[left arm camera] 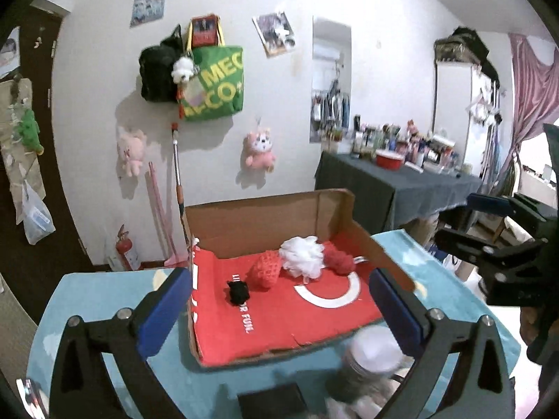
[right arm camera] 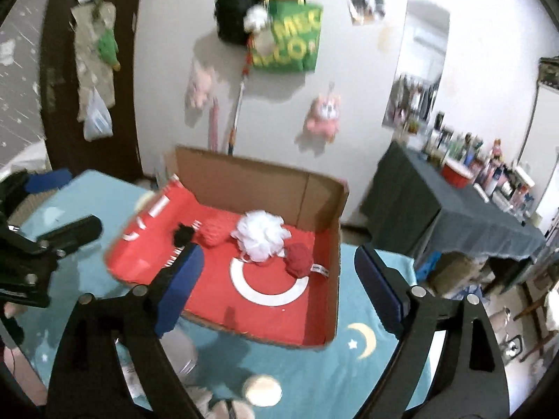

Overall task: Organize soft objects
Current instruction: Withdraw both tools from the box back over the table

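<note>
**Four soft things boxed, a few left on the near worktop**

The cardboard box [left arm camera: 279, 300] with its red lining sits on the blue worktop [right arm camera: 367, 377] and already holds four soft things along its far wall: a small black toy [left arm camera: 237, 291] at the left, a red knitted piece [left arm camera: 265, 274], a white mesh puff [left arm camera: 302, 256] and a dark red ball [right arm camera: 299, 259] at the right. The job looks well along. Outside the box, at the near edge, lie a cream ball [right arm camera: 262, 389], something pale and furry [right arm camera: 223, 406], and a blurred pale object [left arm camera: 374, 356] whose nature I cannot tell; these seem to be what remains.

The left tool [left arm camera: 279, 310] and the right tool [right arm camera: 277, 286] are both spread wide and empty, hovering above the near side of the box.

Room inside is good: the near half of the red floor is bare. The far and right walls stand tall, the near lip is low and torn, so entry from the near side looks easiest.
</note>
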A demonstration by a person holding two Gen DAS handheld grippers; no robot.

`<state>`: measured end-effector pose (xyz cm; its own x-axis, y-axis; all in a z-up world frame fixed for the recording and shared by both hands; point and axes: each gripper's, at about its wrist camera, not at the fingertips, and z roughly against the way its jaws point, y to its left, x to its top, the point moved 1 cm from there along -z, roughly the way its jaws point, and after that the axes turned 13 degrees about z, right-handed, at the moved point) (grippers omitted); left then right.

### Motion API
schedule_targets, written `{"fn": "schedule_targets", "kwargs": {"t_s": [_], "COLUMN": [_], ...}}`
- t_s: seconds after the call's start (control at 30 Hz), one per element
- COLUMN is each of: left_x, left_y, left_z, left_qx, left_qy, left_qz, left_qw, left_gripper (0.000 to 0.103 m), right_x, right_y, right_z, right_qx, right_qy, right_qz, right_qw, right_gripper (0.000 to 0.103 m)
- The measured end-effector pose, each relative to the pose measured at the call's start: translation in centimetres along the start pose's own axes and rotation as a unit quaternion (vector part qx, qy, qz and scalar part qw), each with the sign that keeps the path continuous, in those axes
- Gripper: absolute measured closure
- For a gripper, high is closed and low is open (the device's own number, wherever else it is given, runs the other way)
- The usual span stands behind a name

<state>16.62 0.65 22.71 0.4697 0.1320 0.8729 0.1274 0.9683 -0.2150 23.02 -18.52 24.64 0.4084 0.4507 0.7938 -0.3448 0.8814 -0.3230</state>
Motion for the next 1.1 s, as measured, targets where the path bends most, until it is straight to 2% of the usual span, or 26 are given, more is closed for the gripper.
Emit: {"fn": "schedule_targets", "kwargs": {"t_s": [0.1, 0.23, 0.4, 0.63, 0.77, 0.9, 1.1], "left_x": [-1.7, -4.3, -7.4, -11.8, -13.9, -15.5, -18.1], "left_y": [-0.8, -1.2, -1.8, -2.2, -1.9, -1.3, -0.8], "left_z": [2.9, 5.5, 8.3, 11.2, 11.6, 11.0, 8.9], "left_qx": [-0.001, -0.002, 0.003, 0.008, -0.002, 0.004, 0.023], "left_qy": [-0.029, -0.052, -0.086, -0.125, -0.121, -0.114, -0.081], "left_qz": [-0.005, 0.008, 0.007, 0.012, 0.028, 0.039, 0.037], "left_qw": [0.9996, 0.9986, 0.9963, 0.9921, 0.9922, 0.9927, 0.9958], "left_gripper": [0.000, 0.000, 0.000, 0.000, 0.000, 0.000, 0.000], "right_x": [-1.2, -3.5, -7.0, -11.7, -14.3, -16.5, -19.4], "right_y": [1.5, 3.0, 5.3, 7.4, 8.6, 9.5, 10.3], "right_z": [4.6, 8.7, 12.1, 14.8, 15.5, 15.5, 13.7], "right_qx": [-0.009, -0.030, -0.059, -0.076, -0.092, -0.092, -0.091], "right_qy": [-0.042, -0.083, -0.119, -0.151, -0.164, -0.165, -0.140], "right_qz": [0.000, 0.004, 0.004, -0.026, -0.034, -0.042, -0.054], "right_qw": [0.999, 0.996, 0.991, 0.985, 0.982, 0.981, 0.985], "right_gripper": [0.006, 0.005, 0.005, 0.004, 0.002, 0.000, 0.000]}}
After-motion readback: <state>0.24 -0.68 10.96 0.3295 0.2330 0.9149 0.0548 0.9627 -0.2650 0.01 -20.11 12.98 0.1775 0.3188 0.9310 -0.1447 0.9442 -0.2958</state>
